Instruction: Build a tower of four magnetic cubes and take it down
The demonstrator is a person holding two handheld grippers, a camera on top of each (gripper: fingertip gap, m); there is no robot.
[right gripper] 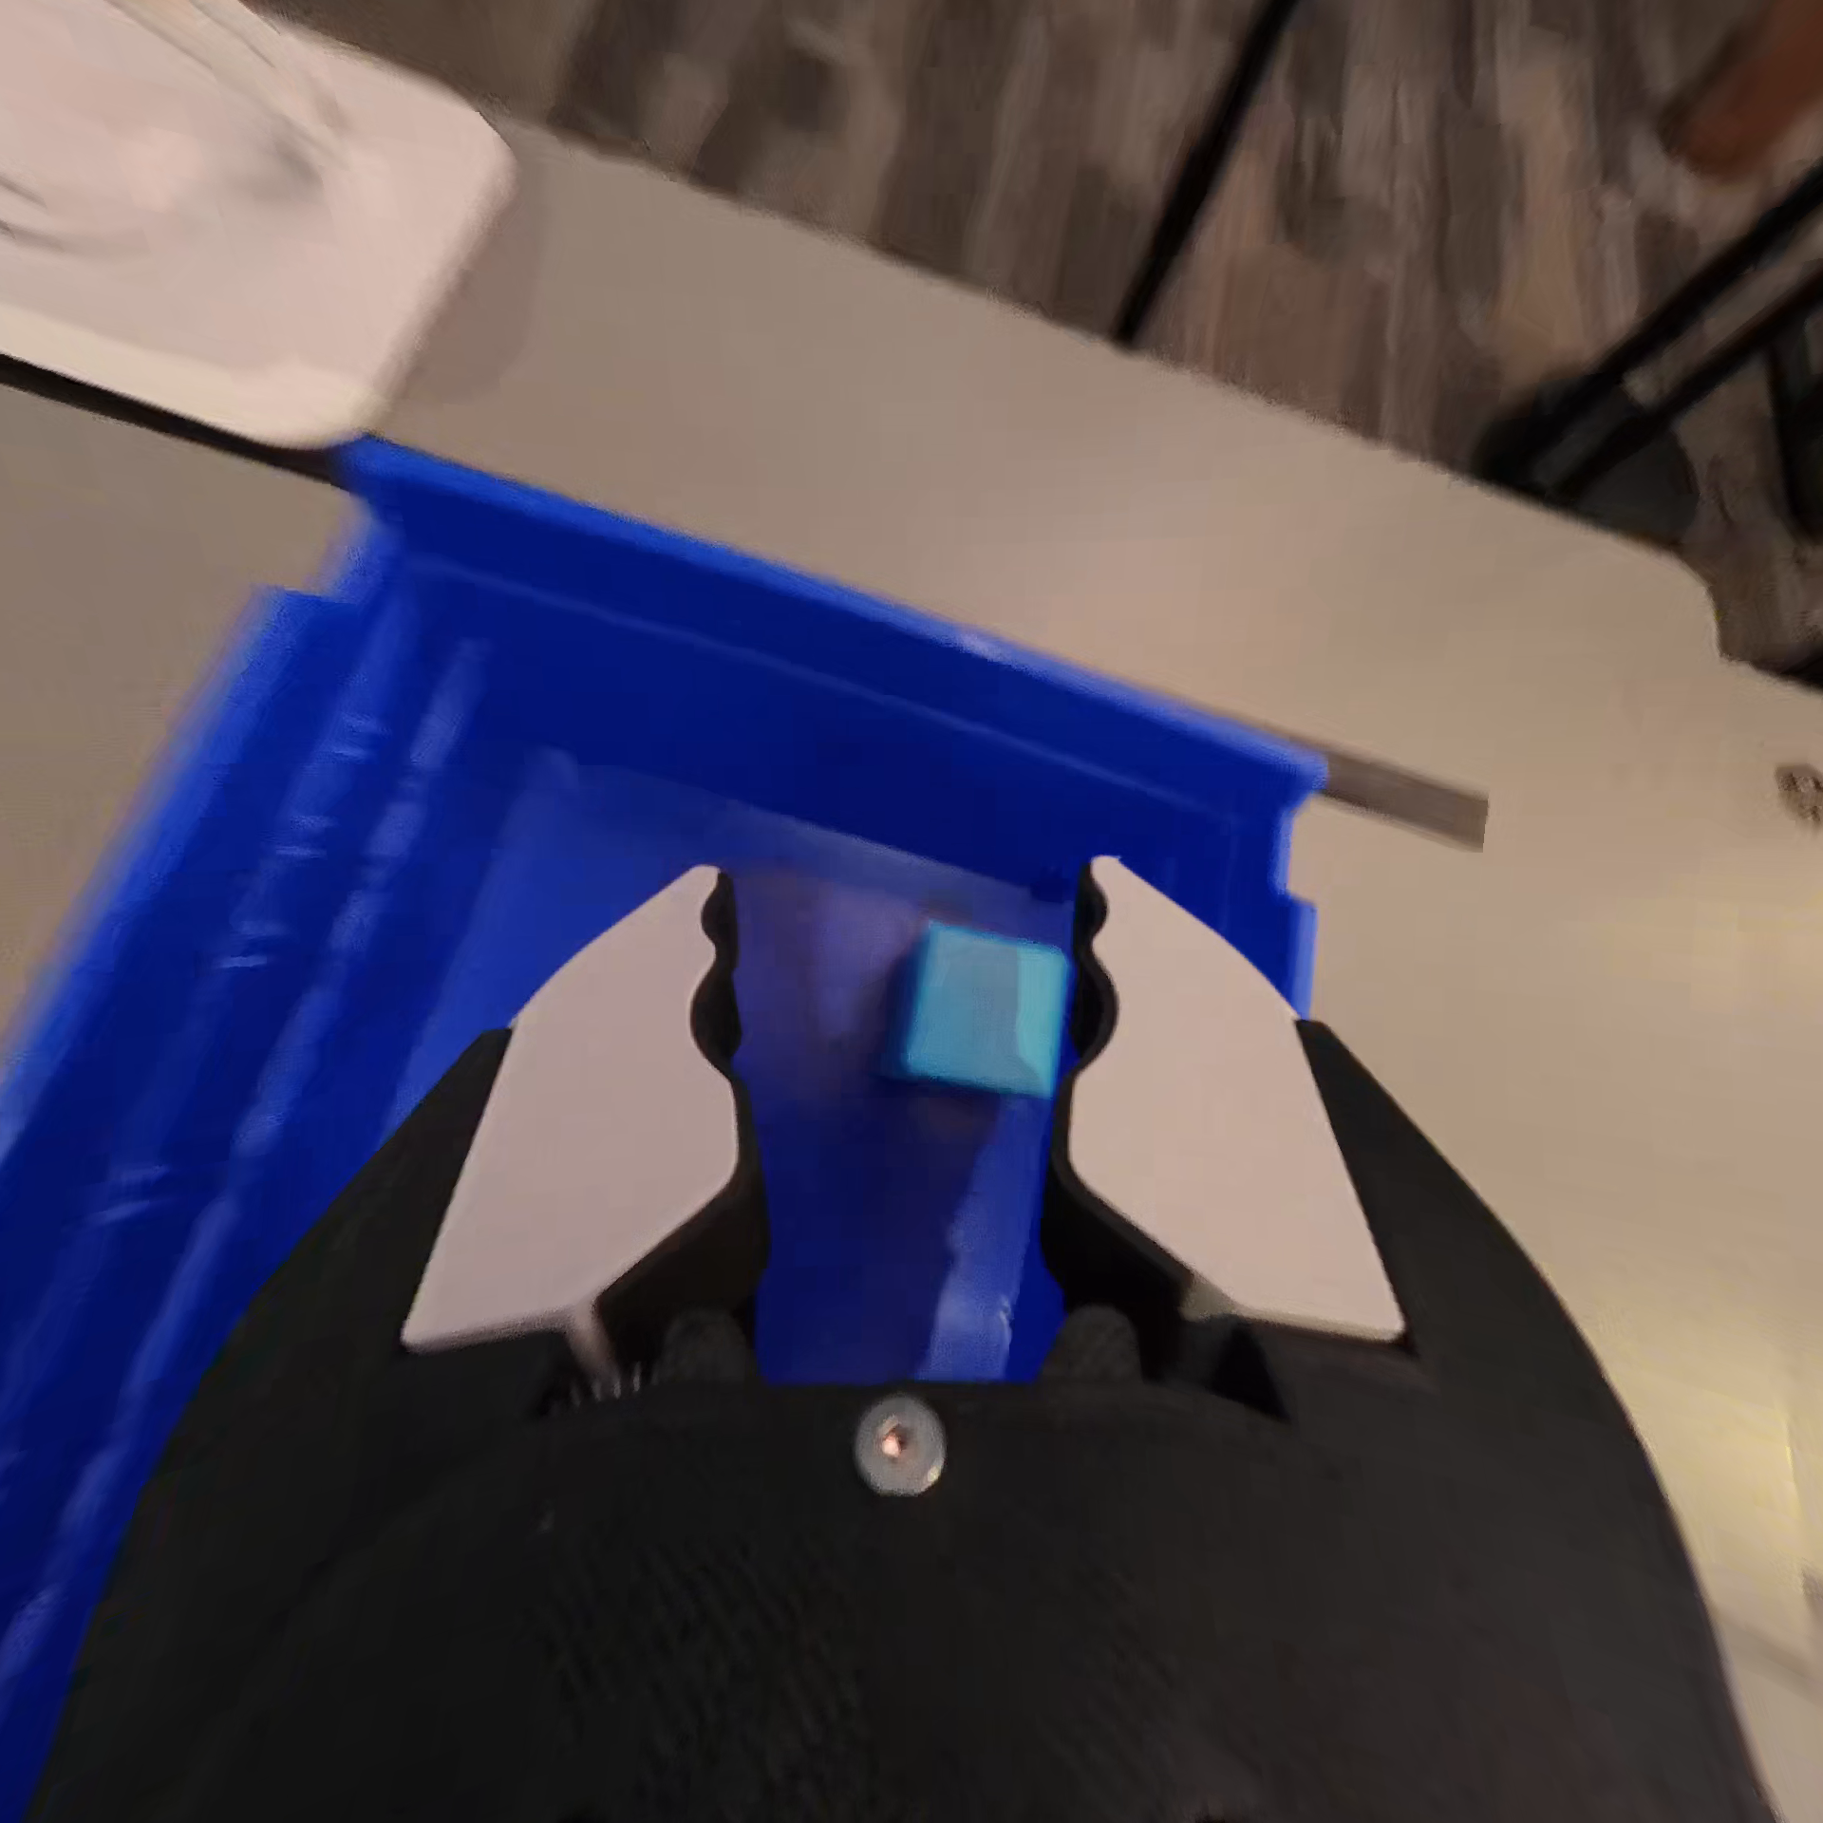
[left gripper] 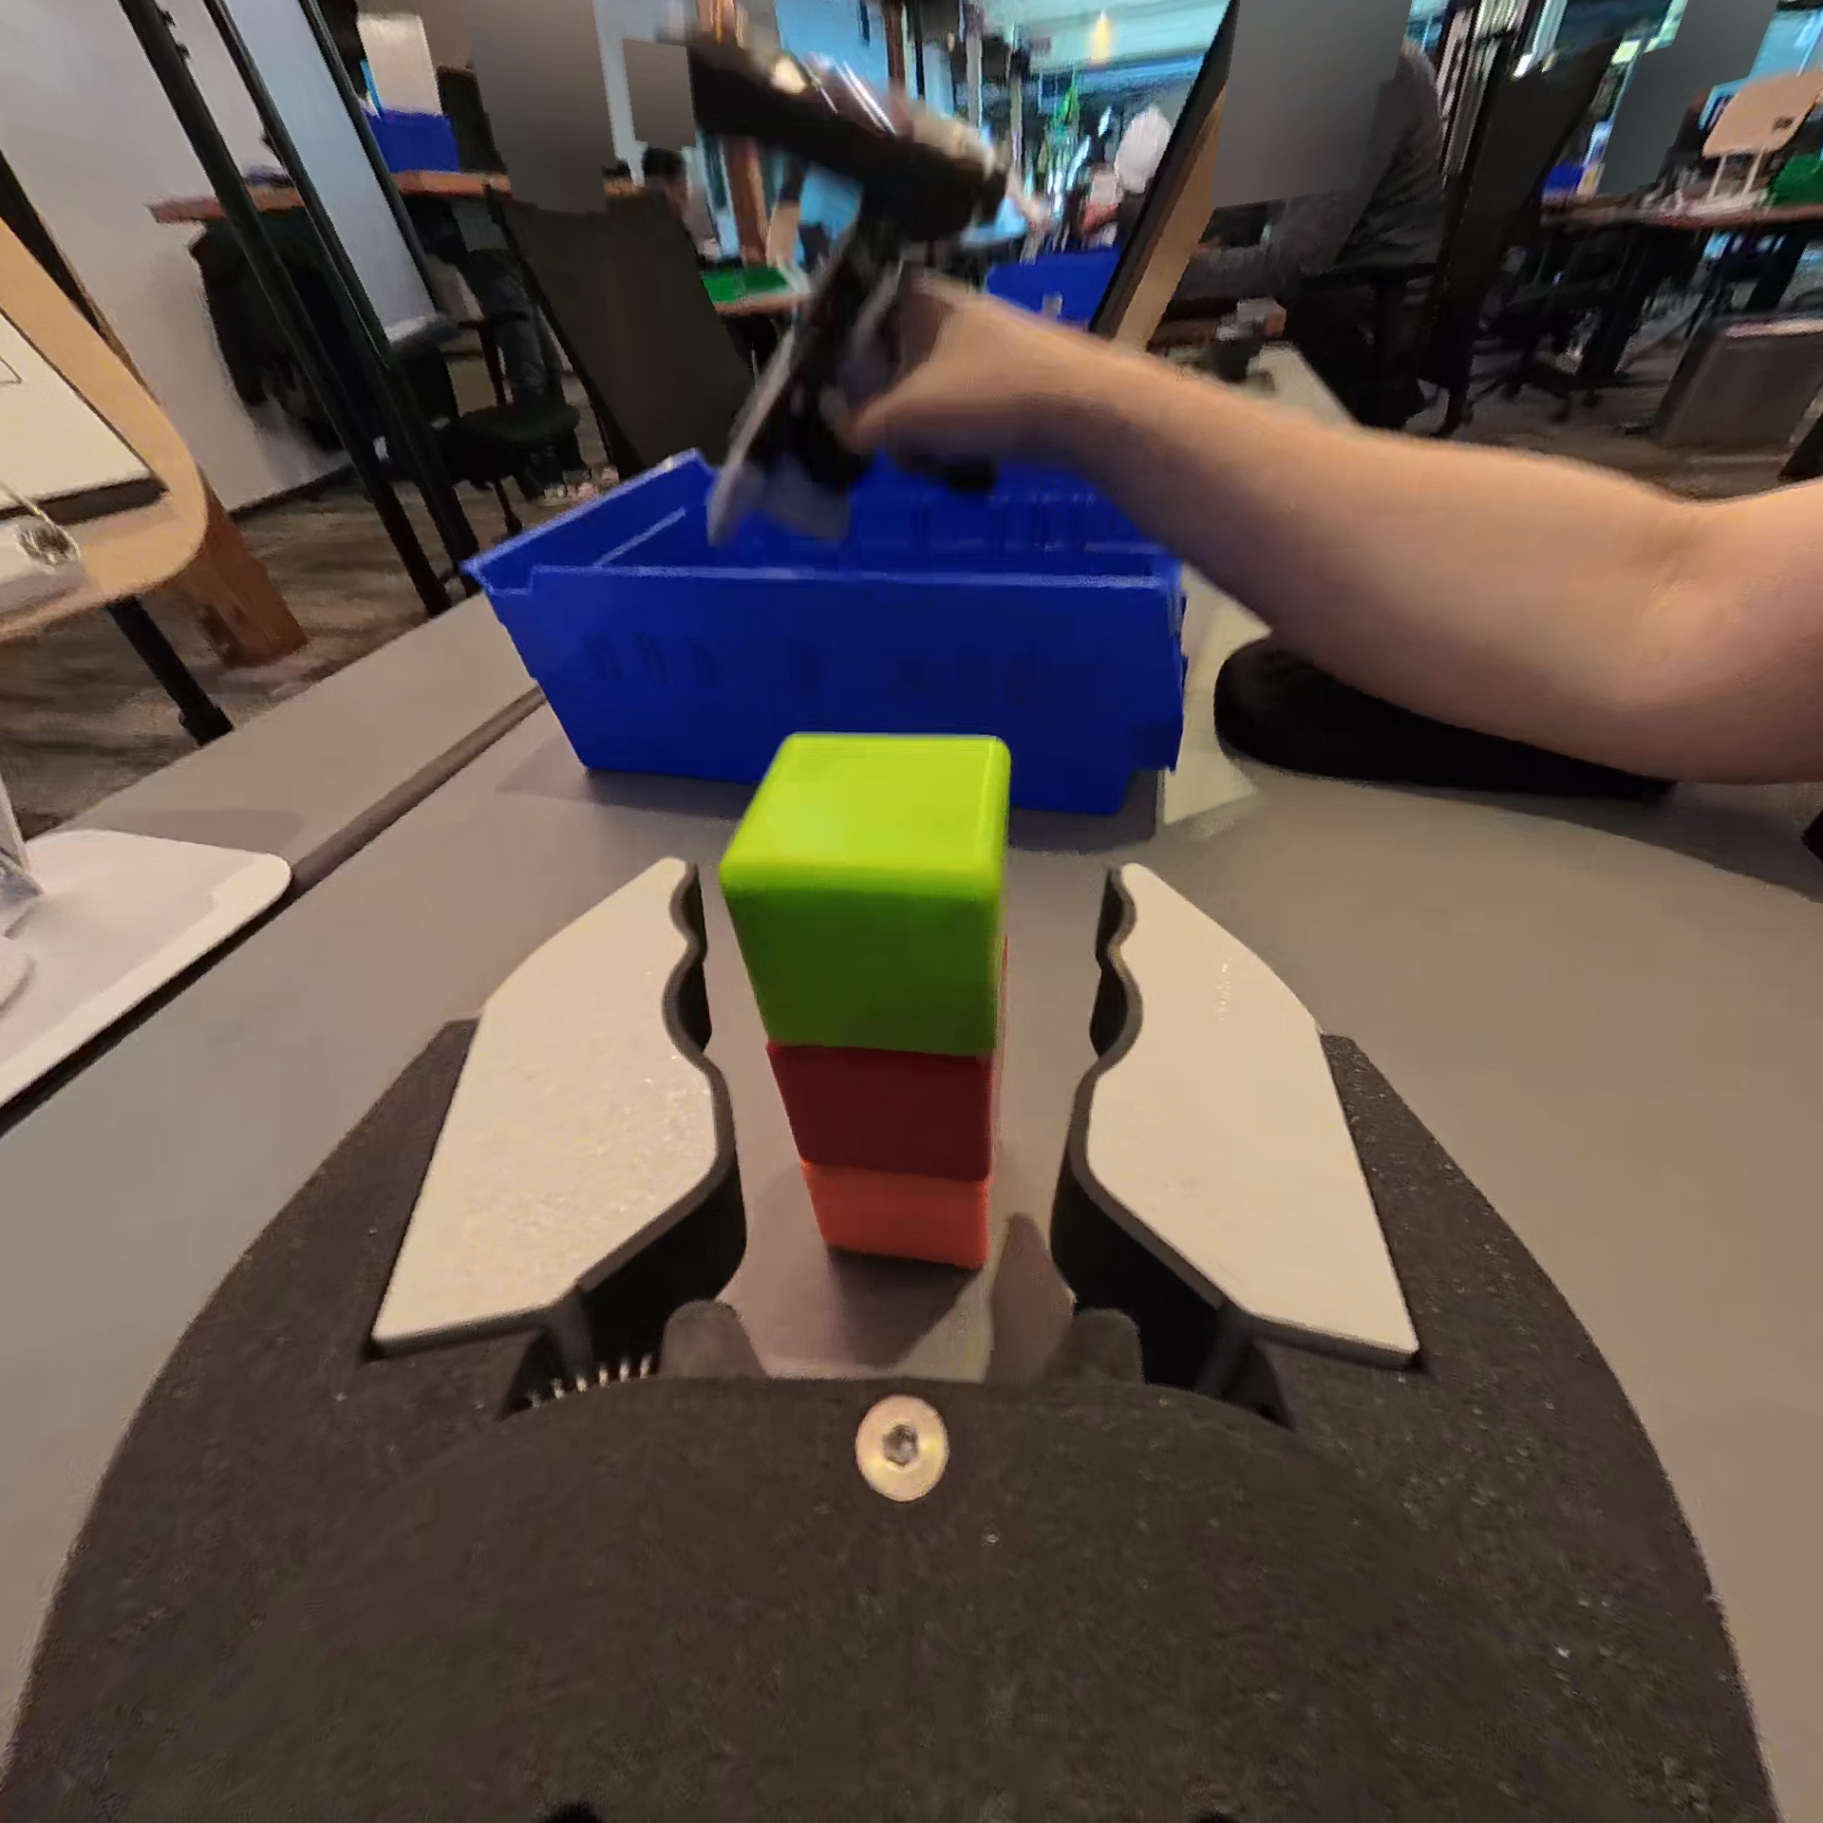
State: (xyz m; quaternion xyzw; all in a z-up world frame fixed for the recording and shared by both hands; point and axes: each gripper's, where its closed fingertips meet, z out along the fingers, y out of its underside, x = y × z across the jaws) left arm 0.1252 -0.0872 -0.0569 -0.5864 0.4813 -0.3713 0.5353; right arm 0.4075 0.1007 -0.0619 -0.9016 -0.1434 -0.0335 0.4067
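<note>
A tower of three cubes stands on the grey table in the left wrist view: a green cube on top, a dark red cube under it, an orange cube at the bottom. My left gripper is open, its fingers on either side of the tower and apart from it. My right gripper is open and points down into the blue bin, above a light blue cube that lies on the bin floor near the right finger. The right gripper also shows blurred over the bin in the left wrist view.
The blue bin stands on the table behind the tower. A person's forearm reaches across from the right. A white base sits at the table's left edge. Chairs, desks and stands fill the background. There is about 35 centimetres between the tips of the two grippers. My left gripper's tips are some 5 centimetres from the dark red cube.
</note>
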